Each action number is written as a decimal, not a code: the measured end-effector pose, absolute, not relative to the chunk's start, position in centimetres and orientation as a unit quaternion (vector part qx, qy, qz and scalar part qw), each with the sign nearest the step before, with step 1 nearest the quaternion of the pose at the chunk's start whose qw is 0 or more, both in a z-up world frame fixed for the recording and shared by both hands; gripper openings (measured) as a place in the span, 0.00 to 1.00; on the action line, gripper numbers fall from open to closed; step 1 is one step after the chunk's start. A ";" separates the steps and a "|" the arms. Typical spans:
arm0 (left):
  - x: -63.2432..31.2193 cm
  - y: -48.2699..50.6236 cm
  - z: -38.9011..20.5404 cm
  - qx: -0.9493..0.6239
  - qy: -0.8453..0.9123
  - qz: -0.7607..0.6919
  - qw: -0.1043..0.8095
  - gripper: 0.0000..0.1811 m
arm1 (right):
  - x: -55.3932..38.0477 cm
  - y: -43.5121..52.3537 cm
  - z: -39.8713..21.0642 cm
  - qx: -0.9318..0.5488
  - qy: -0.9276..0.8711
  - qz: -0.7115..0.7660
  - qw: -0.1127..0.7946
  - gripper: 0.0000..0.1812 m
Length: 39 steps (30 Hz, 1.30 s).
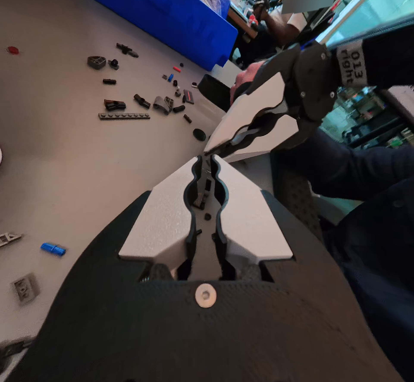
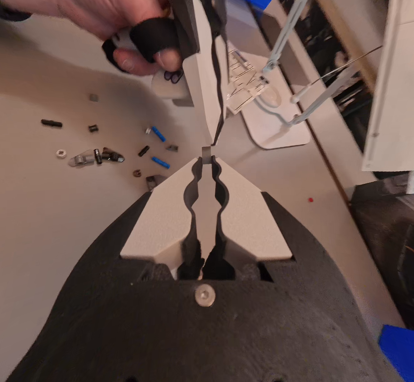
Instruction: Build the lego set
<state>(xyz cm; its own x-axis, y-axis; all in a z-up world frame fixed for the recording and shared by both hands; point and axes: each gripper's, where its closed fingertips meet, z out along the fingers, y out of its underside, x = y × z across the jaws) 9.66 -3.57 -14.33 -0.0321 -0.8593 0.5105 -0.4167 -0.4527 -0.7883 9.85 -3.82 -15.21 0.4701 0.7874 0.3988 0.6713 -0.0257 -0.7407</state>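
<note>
My left gripper (image 1: 205, 158) is nearly shut on a dark grey lego piece (image 1: 204, 184) that lies along the gap between its fingers. My right gripper (image 2: 206, 159) is shut on a small grey lego piece (image 2: 206, 154) that sticks out past its fingertips. Both are held above the grey table (image 1: 67, 169), tip to tip. The right gripper (image 1: 208, 153) comes in from the upper right in the left wrist view. The left gripper (image 2: 214, 144) comes down from above in the right wrist view, edge-on, held by a hand (image 2: 89, 2).
Loose pieces lie on the table: a long grey plate (image 1: 124, 116), a blue pin (image 1: 53, 249), a grey plate (image 1: 25, 287), blue pins (image 2: 158, 134), a clear piece (image 2: 81, 159), a red stud (image 2: 310, 200). A blue bin (image 1: 156, 6) stands behind. A white lamp base (image 2: 280, 125) stands near the table edge. My two grippers' fingertips are within a few centimetres of each other.
</note>
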 end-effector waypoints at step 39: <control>9.1 -7.3 -21.4 -0.566 0.755 -0.227 0.239 0.03 | 10.1 -6.7 -20.8 -0.770 -0.519 0.203 0.310 0.09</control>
